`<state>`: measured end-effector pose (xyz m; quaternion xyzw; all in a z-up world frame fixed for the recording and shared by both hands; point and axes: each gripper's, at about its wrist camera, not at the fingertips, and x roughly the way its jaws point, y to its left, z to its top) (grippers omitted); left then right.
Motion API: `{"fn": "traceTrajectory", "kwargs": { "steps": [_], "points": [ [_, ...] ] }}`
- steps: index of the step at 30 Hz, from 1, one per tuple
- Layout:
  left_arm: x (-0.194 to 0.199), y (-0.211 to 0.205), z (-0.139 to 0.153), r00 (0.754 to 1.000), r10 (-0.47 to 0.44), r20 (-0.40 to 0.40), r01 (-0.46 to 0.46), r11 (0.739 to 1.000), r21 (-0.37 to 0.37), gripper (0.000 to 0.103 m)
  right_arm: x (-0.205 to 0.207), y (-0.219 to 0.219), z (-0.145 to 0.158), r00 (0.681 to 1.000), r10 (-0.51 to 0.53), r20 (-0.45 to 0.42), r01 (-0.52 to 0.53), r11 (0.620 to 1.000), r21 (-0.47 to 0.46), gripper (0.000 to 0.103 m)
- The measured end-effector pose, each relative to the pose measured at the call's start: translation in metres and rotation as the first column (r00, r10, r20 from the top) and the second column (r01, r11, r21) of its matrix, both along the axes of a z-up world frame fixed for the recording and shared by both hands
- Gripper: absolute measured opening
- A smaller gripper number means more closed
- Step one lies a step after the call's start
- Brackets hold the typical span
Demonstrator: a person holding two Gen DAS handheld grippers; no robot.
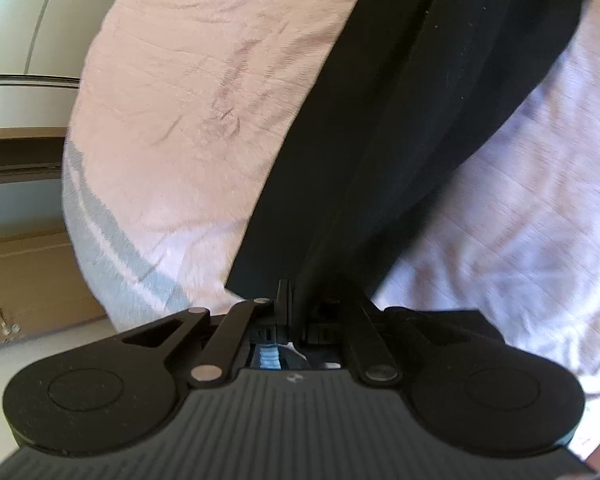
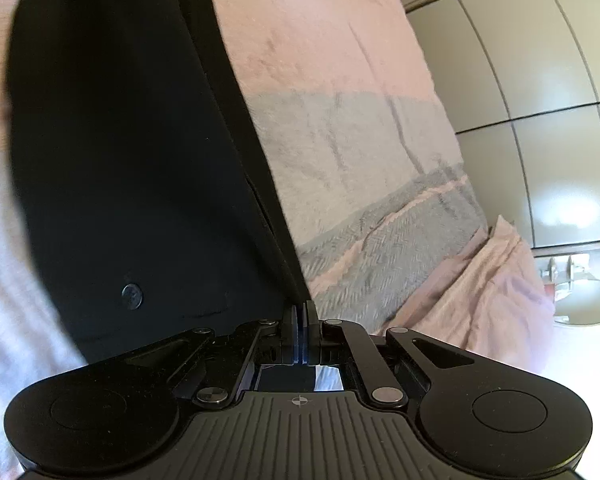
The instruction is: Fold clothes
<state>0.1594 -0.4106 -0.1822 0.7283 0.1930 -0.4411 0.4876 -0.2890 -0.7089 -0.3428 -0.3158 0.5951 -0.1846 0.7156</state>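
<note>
Black garment [image 1: 380,140], probably trousers judging by the small button [image 2: 132,296] near one edge, hangs stretched between the two tools and trails away over the bed [image 1: 172,92]. Nearest the lens, the left gripper [image 1: 294,304] has its jaws clenched on a fold of the dark cloth, and the right gripper [image 2: 303,312] is likewise pinched tight on an edge of the same piece, with only a thin sliver of fabric showing between its pads. Holding it at two separated points seems meant to keep one edge taut and straight, so the cloth can be carried over and laid onto itself in a clean fold. Beneath it lies a pink blanket [image 2: 308,28] with a grey band [image 2: 352,152] crossed by thin pink stripes, wrinkled in places; these creases could snag or skew the garment as it is lowered. Further off, past the bed's edge, the right view shows pale wardrobe doors [image 2: 540,80] and a round mirror-like disc [image 2: 584,304], while the left view shows a brown box-like surface [image 1: 24,276] and a light wall; all stand well apart from the work and do not obstruct it.
</note>
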Motion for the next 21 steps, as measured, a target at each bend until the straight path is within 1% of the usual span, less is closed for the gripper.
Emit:
{"fn": "traceTrajectory", "kwargs": {
  "steps": [4, 7, 13, 17, 19, 20, 21],
  "points": [
    [0.029, -0.044, -0.039, 0.999, -0.023, -0.042, 0.025, 0.999, 0.039, 0.004, 0.033, -0.038, -0.025, 0.999, -0.025, -0.044, 0.026, 1.000, 0.005, 0.000],
    [0.046, -0.072, -0.069, 0.997, -0.025, -0.070, 0.029, 0.998, 0.063, 0.004, 0.047, -0.058, -0.044, 0.996, -0.038, -0.075, 0.039, 0.999, 0.014, 0.000],
    [0.063, -0.095, -0.116, 0.996, -0.043, -0.083, 0.051, 0.993, 0.105, 0.005, 0.066, -0.091, -0.077, 0.993, -0.060, -0.104, 0.064, 0.997, 0.041, 0.000],
    [0.068, -0.101, -0.144, 0.996, -0.049, -0.073, 0.057, 0.992, 0.114, 0.008, 0.075, -0.105, -0.100, 0.991, -0.074, -0.107, 0.080, 0.995, 0.052, 0.000],
    [0.069, -0.103, -0.155, 0.997, -0.052, -0.065, 0.059, 0.992, 0.115, 0.013, 0.080, -0.111, -0.112, 0.991, -0.081, -0.108, 0.088, 0.995, 0.055, 0.000],
    [0.069, -0.103, -0.159, 0.997, -0.058, -0.055, 0.064, 0.992, 0.113, 0.018, 0.082, -0.114, -0.118, 0.991, -0.085, -0.108, 0.091, 0.994, 0.057, 0.000],
    [0.069, -0.104, -0.164, 0.997, -0.067, -0.040, 0.071, 0.992, 0.106, 0.026, 0.083, -0.115, -0.121, 0.990, -0.096, -0.100, 0.102, 0.993, 0.056, 0.000]
  ]
}}
